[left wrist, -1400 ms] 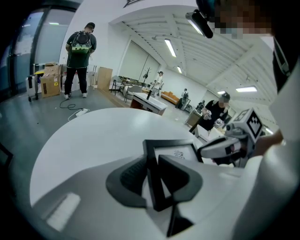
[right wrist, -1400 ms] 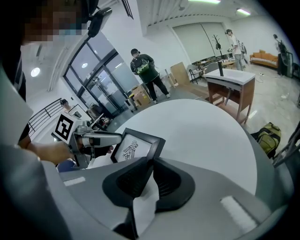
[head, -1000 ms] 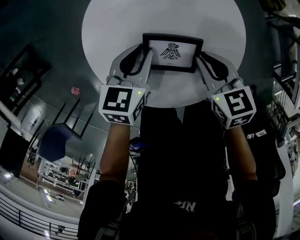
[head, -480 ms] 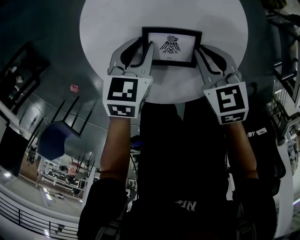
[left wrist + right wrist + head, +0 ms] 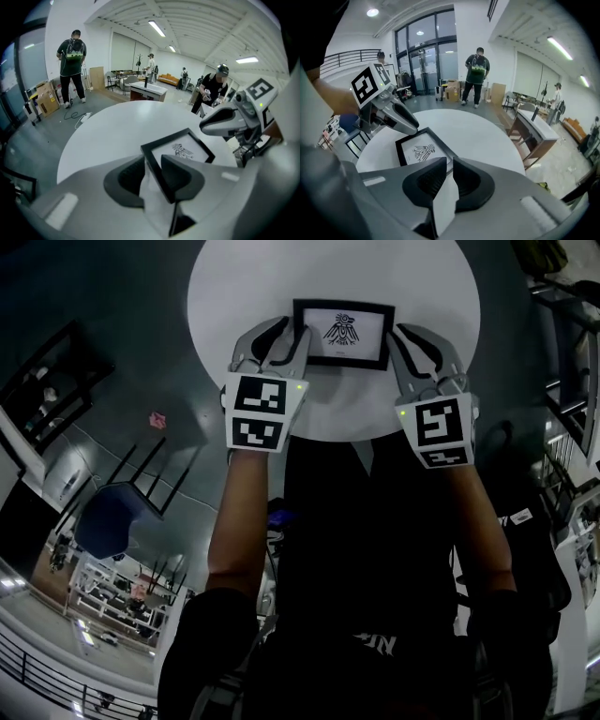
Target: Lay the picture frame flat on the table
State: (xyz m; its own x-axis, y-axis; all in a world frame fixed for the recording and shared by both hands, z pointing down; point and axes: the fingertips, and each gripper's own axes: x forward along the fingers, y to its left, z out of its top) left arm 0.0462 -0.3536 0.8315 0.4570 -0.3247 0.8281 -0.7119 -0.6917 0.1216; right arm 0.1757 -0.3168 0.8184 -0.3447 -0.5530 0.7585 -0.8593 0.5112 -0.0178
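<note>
Black rectangular picture frame point(image 5: 342, 334), bird drawing inside, flat at centre of round white counter point(image 5: 244, 296). At its 9 o'clock edge, left hand-held gripper point(image 5: 152, 161), jaws just opening, slack around it; at 3 o'clock, right hand-held gripper point(image 5: 449, 161) clamped on.

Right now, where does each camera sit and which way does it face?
Head view: on the person's head, facing steeply down on round white table, picture frame, forearms, left gripper, right gripper.
Left gripper view: on that gripper, facing along its jaws, which have just been opening with the frame's edge between; right gripper opposite.
Right gripper view: likewise, jaws toward the frame's other edge; left gripper opposite.
All share frame and table.
</note>
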